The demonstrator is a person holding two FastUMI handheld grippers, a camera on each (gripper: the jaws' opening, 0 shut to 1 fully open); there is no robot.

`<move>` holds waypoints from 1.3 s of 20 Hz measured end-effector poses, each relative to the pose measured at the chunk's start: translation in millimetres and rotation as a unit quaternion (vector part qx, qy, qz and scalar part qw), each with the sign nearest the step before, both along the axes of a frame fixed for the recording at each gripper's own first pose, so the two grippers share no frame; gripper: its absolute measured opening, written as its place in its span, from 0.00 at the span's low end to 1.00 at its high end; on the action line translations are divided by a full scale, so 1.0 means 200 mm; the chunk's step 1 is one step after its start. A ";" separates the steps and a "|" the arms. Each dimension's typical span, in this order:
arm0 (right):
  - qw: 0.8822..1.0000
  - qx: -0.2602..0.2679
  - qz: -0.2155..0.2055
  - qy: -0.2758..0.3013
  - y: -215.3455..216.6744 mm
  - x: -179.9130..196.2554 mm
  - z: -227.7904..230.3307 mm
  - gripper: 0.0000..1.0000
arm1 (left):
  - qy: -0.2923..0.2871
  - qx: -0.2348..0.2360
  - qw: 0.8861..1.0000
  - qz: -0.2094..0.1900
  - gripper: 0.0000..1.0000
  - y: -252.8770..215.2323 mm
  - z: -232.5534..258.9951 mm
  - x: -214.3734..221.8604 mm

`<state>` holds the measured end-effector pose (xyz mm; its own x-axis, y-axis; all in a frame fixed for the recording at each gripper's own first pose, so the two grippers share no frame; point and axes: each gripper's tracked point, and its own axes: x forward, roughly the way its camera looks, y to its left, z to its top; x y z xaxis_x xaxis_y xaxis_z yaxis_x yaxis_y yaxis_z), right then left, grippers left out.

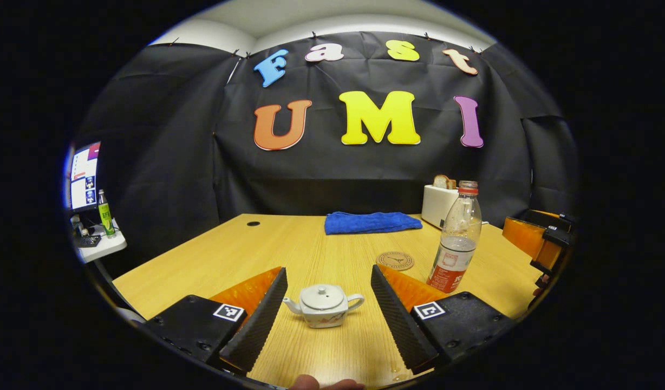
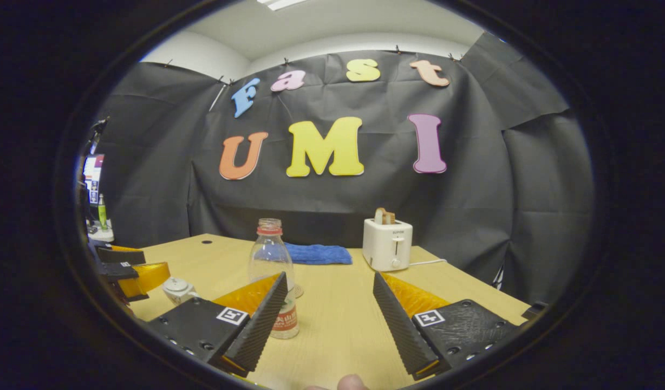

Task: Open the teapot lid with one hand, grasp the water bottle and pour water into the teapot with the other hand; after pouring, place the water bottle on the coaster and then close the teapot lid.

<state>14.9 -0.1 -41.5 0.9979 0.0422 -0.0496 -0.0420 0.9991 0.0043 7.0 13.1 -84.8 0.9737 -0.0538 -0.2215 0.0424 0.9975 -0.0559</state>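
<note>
Table (image 1: 311,244) wood; blue towel (image 1: 372,222), toaster (image 2: 387,245) at back by black cloth wall (image 1: 164,162).

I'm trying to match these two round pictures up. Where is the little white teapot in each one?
Left gripper view: the teapot sits low in the middle, on the table between that gripper's two open fingers, lid on.
Right gripper view: the teapot is at the lower left, partly hidden.
Shared landmark: the water bottle stands upright.

Blue towel (image 1: 372,222) lies at table's (image 1: 213,260) far edge; white toaster (image 2: 387,244) holding bread stands beside it.
</note>
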 end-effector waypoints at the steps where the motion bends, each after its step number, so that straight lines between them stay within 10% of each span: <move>1: 1.000 -0.002 -0.003 0.001 -0.01 0.00 -0.01 0.96 | 0.007 -0.001 1.000 0.000 0.94 0.01 -0.02 0.01; 26: 1.000 -0.009 0.021 0.002 -0.01 0.02 -0.07 0.95 | 0.067 0.028 0.997 -0.024 0.06 0.01 -0.19 0.20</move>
